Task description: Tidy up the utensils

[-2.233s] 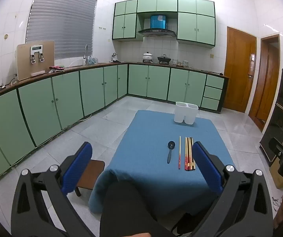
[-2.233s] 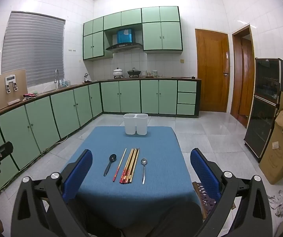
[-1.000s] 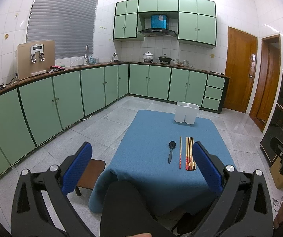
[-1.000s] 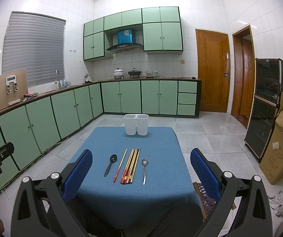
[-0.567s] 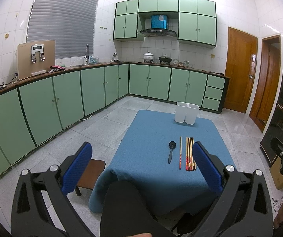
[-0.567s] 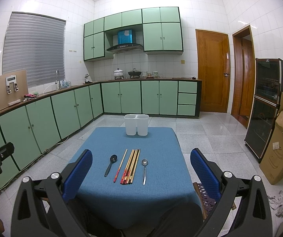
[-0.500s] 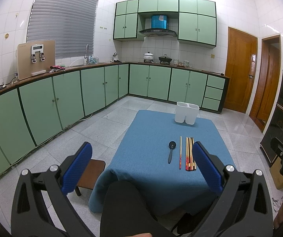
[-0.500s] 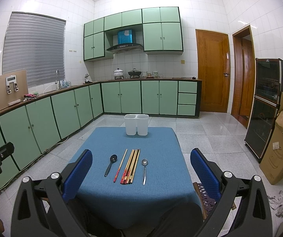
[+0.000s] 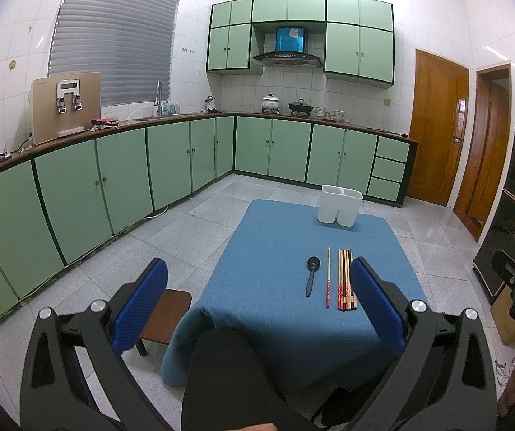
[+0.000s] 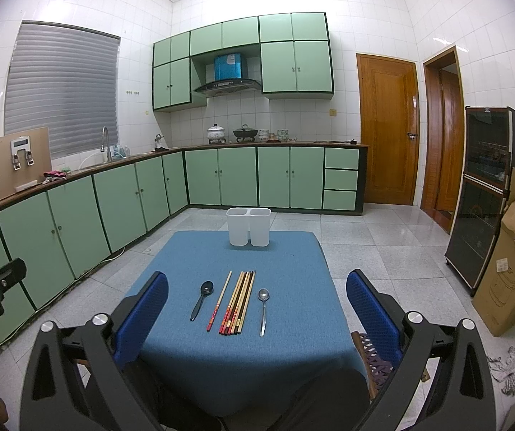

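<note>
Grippers hang well back from the blue-clothed table [image 10: 293,251]: left gripper [image 9: 257,301] and right gripper [image 10: 257,309] both spread wide, holding and touching nothing. Black spoon [image 10: 201,300], chopsticks [image 10: 237,301] and metal spoon [image 10: 263,309] lie side by side mid-table, the white two-compartment holder [image 10: 249,226] upright at its far edge.

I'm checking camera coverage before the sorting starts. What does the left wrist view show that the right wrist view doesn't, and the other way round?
Only the left wrist view: a brown stool beside the table's left edge.

Only the right wrist view: the metal spoon, right of the chopsticks; in the left view a blue pad covers that spot.

Both: the blue table, white two-compartment holder, black spoon, the chopsticks, and each gripper's jaws open, holding nothing.
</note>
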Demonstrator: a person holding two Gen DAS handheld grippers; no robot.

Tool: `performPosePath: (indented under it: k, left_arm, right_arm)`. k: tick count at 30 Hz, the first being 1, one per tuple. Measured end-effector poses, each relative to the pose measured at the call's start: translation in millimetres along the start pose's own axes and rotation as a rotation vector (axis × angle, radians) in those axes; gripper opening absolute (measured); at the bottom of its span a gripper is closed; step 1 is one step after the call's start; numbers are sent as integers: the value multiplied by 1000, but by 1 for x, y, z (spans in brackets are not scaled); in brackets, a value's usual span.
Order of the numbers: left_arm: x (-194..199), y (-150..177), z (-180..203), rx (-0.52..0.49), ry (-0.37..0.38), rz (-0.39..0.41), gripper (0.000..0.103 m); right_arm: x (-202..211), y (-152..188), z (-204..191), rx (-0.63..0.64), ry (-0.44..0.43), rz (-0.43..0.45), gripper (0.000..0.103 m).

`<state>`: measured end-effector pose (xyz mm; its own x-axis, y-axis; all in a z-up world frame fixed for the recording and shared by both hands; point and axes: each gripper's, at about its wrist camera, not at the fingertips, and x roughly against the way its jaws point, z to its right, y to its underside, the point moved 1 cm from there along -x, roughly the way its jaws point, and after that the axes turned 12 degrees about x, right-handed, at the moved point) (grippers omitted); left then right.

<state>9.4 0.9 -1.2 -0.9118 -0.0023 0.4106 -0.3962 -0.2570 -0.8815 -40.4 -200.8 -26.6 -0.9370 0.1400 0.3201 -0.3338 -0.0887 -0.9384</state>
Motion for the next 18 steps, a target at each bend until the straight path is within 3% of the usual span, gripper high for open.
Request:
performPosePath:
  k: [18]
  left_arm:
    - [0, 0, -1, 1, -1, 1, 98]
  right_arm:
    - [6, -5, -4, 1, -2, -2, 97]
